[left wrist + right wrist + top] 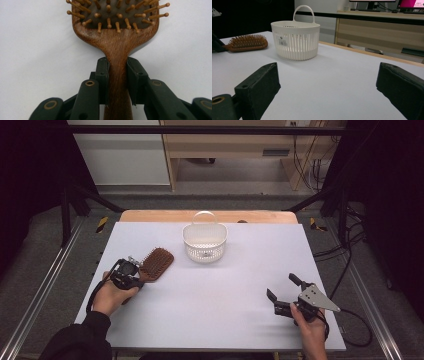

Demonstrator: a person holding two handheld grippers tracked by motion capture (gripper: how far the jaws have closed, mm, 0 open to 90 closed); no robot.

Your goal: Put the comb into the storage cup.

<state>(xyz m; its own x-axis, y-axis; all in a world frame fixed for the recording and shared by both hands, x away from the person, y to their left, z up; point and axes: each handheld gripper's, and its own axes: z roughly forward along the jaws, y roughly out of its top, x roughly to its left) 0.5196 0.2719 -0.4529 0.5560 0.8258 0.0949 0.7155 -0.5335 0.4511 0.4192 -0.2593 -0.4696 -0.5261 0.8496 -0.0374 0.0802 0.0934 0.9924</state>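
A wooden paddle hairbrush (117,47) lay bristles-up on the white worktop (215,295), toward its left side and about midway between the near and far edges, with its head angled toward the far right. The left hand-held gripper (117,82) was clamped on the brush's handle, one black jaw pressed against each side of the narrow neck just below the head, as the left gripper view showed. In the high view that left hand-held gripper (131,275) sat at the near-left end of the hairbrush (156,263), held by the person's left hand (112,297), whose dark sleeve (80,340) came in from the near-left corner. A white slotted plastic basket (205,242) with an upright loop handle stood to the far right of the brush, near the middle of the far edge and apart from the brush; in the right gripper view the basket (295,40) carried a small label on its wall, and the hairbrush (247,43) lay just left of it. The right hand-held gripper (286,292) rested near the near-right corner of the worktop, well apart from both things, its jaws spread wide with nothing between them, held by the person's right hand (310,330). A wooden desk (382,27) stood beyond the far edge.
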